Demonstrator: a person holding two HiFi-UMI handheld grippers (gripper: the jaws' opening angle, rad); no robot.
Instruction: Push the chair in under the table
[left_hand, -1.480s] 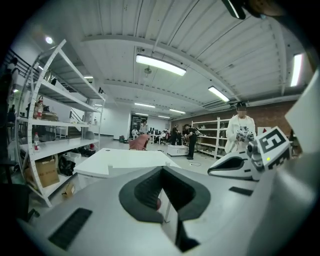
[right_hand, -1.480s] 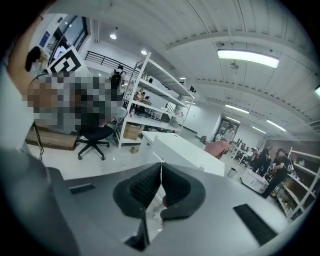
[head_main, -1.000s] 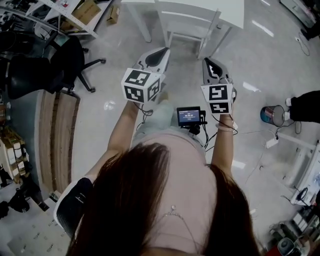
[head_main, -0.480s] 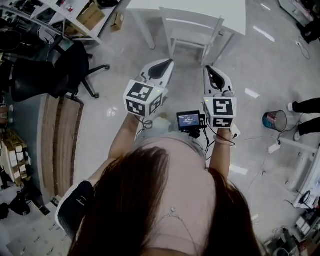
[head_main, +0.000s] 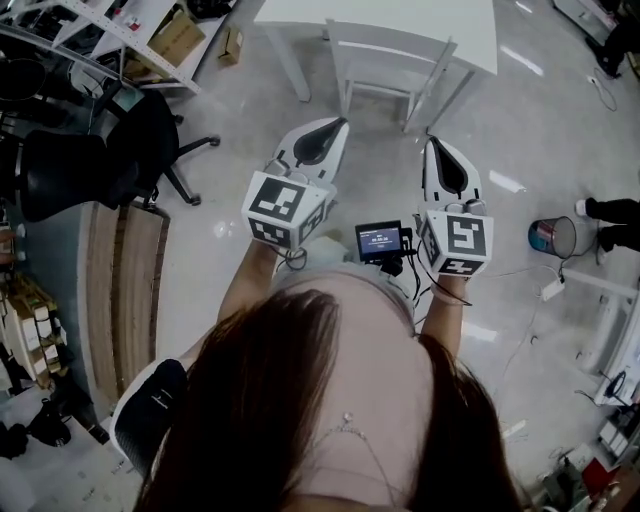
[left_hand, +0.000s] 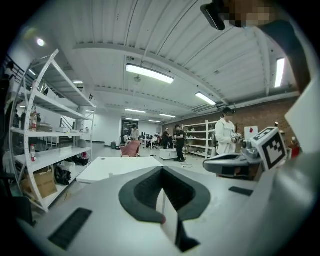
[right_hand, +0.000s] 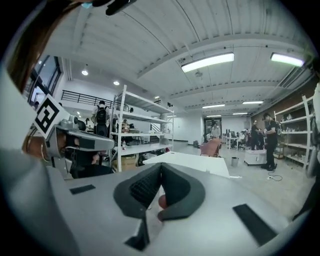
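Observation:
A white chair (head_main: 390, 48) stands at the near edge of a white table (head_main: 400, 15) at the top of the head view, its seat mostly beneath the tabletop. My left gripper (head_main: 335, 126) points at the chair's left side, a short way from it. My right gripper (head_main: 436, 146) hangs short of the chair's right legs. Both are shut with nothing between the jaws, and neither touches the chair. In the left gripper view the closed jaws (left_hand: 161, 171) face the tabletop (left_hand: 117, 167). The right gripper view shows its own closed jaws (right_hand: 160, 169) and the table (right_hand: 192, 162) beyond.
A black office chair (head_main: 120, 145) and a wooden bench (head_main: 115, 290) stand at the left, with shelves holding cardboard boxes (head_main: 175, 32) behind them. A small bin (head_main: 553, 236), floor cables and another person's feet (head_main: 608, 210) are at the right. People stand far across the room.
Both grippers have lifted and drawn back a little from the chair. The right one has rolled, so its marker cube faces differently. The jaws stay shut.

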